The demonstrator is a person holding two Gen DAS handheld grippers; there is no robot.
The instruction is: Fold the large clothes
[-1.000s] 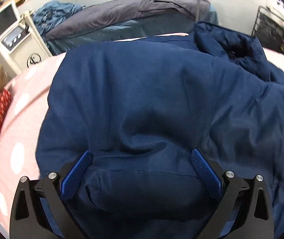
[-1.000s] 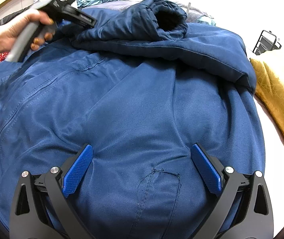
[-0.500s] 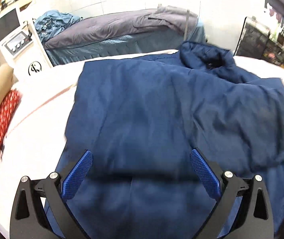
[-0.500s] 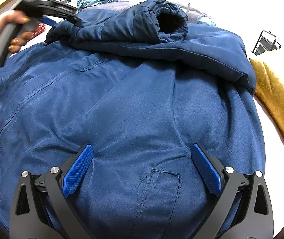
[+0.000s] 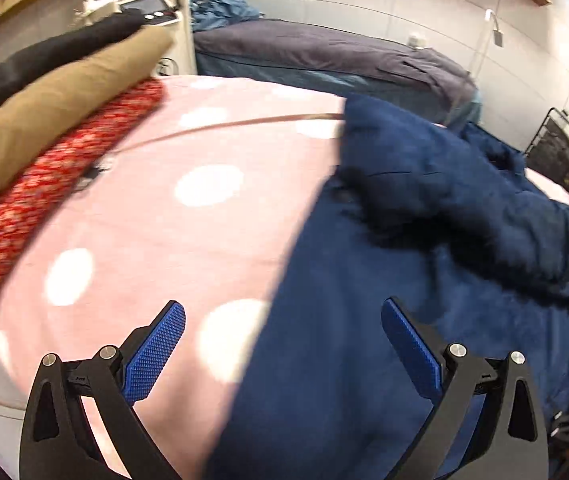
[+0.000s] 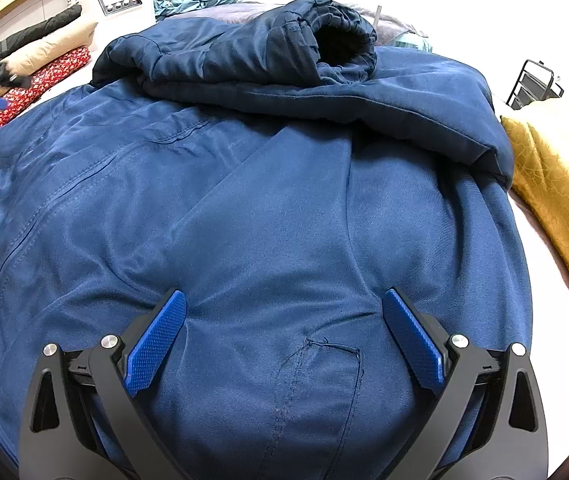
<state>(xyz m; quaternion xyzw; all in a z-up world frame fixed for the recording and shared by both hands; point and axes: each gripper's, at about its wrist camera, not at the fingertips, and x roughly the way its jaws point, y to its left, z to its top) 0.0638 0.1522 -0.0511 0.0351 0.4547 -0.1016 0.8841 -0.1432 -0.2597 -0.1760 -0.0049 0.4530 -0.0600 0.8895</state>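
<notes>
A large navy blue jacket (image 6: 284,208) lies spread on a pink bedspread with white dots (image 5: 188,208). A sleeve with its cuff (image 6: 324,44) is folded across the jacket's upper part. My right gripper (image 6: 284,332) is open and sits low over the jacket's lower part, pads on either side of a fabric bulge. My left gripper (image 5: 282,344) is open and empty, above the jacket's left edge (image 5: 364,320) where it meets the bedspread. The left view is motion-blurred.
Folded red patterned (image 5: 44,192), tan (image 5: 44,100) and black clothes lie along the bed's left side. A mustard yellow cloth (image 6: 556,184) lies right of the jacket. A second bed with grey covers (image 5: 324,52) and a black wire rack (image 5: 564,148) stand behind.
My left gripper has lifted off the jacket and swung left, now over the jacket's left edge and the pink bedspread. My right gripper has stayed put, open on the jacket.
</notes>
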